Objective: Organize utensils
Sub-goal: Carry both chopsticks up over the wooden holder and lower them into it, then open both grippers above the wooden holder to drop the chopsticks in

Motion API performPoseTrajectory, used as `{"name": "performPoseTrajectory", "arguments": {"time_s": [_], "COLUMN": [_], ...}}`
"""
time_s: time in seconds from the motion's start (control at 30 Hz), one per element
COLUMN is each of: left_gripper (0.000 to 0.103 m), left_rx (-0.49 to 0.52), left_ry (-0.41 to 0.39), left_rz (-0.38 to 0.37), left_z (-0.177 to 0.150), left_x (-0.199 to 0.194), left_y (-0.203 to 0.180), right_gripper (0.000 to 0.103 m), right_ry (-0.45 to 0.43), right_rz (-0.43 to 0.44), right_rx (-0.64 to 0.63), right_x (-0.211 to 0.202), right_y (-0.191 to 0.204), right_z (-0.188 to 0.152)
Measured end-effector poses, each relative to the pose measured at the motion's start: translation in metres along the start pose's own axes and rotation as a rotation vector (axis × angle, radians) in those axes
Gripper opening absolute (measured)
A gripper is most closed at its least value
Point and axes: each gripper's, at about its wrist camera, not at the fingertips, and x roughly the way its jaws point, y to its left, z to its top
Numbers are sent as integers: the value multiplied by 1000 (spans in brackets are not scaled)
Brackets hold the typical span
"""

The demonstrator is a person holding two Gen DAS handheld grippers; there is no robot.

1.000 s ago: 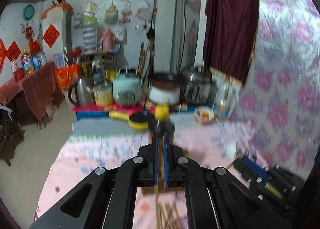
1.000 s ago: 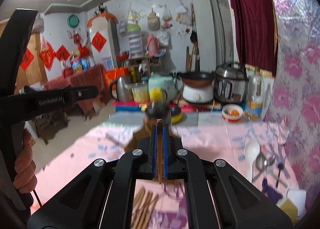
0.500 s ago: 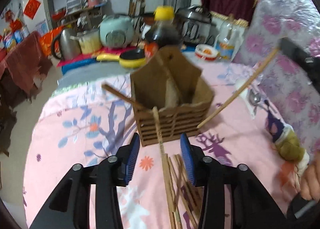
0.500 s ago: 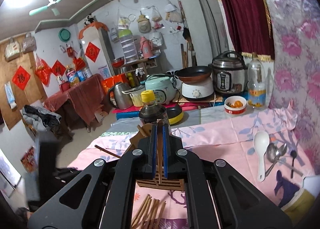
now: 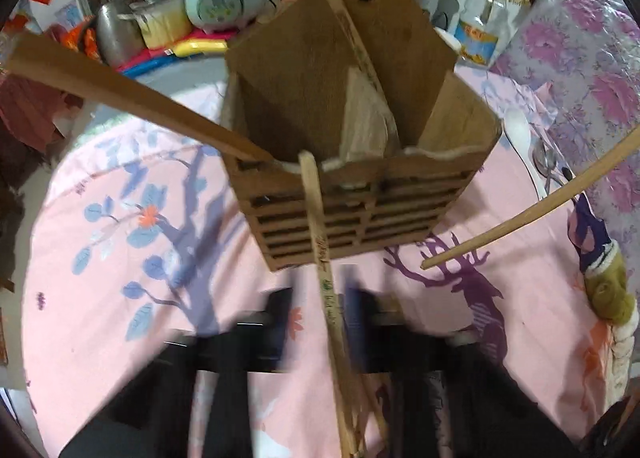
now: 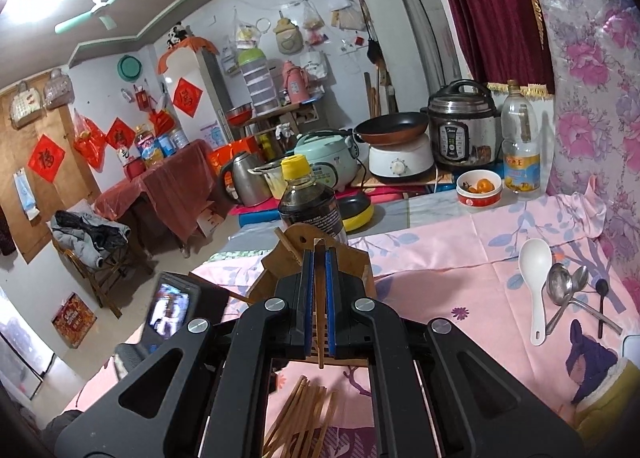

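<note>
A slatted wooden utensil holder point(image 5: 360, 210) stands on the pink tablecloth, with one chopstick point(image 5: 120, 86) leaning out of it to the left. Another chopstick point(image 5: 320, 242) leans against its front wall. My left gripper point(image 5: 320, 298) is blurred and low over the cloth, its jaws closing around this chopstick's lower part with a gap still showing on both sides. My right gripper point(image 6: 319, 254) is shut on a chopstick point(image 6: 320, 338) just in front of the holder point(image 6: 352, 258); that stick point(image 5: 520, 214) slants in from the right in the left wrist view. Loose chopsticks point(image 6: 304, 410) lie below.
A dark sauce bottle point(image 6: 308, 210) stands right behind the holder. To the right lie a white spoon point(image 6: 534, 262) and metal spoons point(image 6: 560, 282), with a purple and yellow cloth bundle point(image 6: 592, 370) nearer. Cookers, a kettle and a bowl point(image 6: 479, 188) crowd the far edge.
The left gripper dropped and tipped downward over the holder, opened, and is narrowing around the leaning chopstick. The right gripper sank a little and rolled slightly, its chopstick still in it.
</note>
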Motion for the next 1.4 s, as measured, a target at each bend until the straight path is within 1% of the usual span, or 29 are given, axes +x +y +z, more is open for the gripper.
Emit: {"name": "performPoseTrajectory", "arguments": {"time_s": [0.03, 0.1, 0.23, 0.27, 0.33, 0.43, 0.5, 0.53, 0.6, 0.67, 0.73, 0.8, 0.87, 0.93, 1.07, 1.17, 1.3, 1.33, 1.37, 1.4], "left_gripper": [6, 6, 6, 6, 6, 6, 6, 6, 6, 6, 6, 6, 6, 6, 6, 6, 7, 9, 30, 67], "left_rx": [-3, 23, 37, 35, 17, -27, -60, -84, -112, -153, -187, -208, -217, -237, -277, -283, -265, -260, -262, -268], "left_ry": [-9, -57, -164, -200, -295, -460, -538, -591, -660, -739, -794, -821, -825, -810, -773, -769, -767, -761, -754, -755], "left_rz": [-9, 11, -10, -14, -39, -75, -86, -80, -65, -57, -45, -29, -2, 6, -12, 9, 48, 59, 58, 53], "left_z": [-1, -4, -6, -5, -1, 8, 14, 19, 24, 32, 41, 50, 56, 63, 71, 71, 64, 63, 62, 60], "left_x": [-1, -13, -61, -74, -105, -143, -155, -161, -167, -170, -167, -158, -149, -132, -102, -87, -74, -73, -74, -76], "left_y": [0, -5, -12, -13, -12, -9, -9, -7, -4, 0, 2, 3, 6, 10, 22, 24, 21, 20, 20, 21], "right_gripper": [6, 6, 6, 6, 6, 6, 6, 6, 6, 6, 6, 6, 6, 6, 6, 6, 8, 10, 13, 19], "right_ry": [-1, -1, -9, -15, -42, -105, -147, -161, -195, -236, -272, -296, -300, -289, -244, -223, -192, -165, -146, -142], "right_rz": [-1, 2, 13, 16, 16, 5, -1, 1, 8, -4, -21, -26, -42, -56, -56, -58, -60, -44, -31, -27], "right_rx": [1, 5, 13, 12, 4, -11, -19, -16, -6, -10, -22, -34, -63, -80, -57, -45, -48, -54, -51, -41], "right_x": [0, 0, -3, -5, -11, -19, -21, -21, -19, -18, -15, -12, -2, 7, 27, 35, 45, 50, 53, 53], "right_y": [0, 0, 0, 0, 2, 8, 12, 13, 14, 16, 19, 19, 21, 21, 9, 5, 3, 4, 4, 3], "right_z": [0, 0, 0, 0, 2, 10, 17, 21, 29, 33, 34, 31, 29, 29, 29, 28, 25, 25, 25, 24]}}
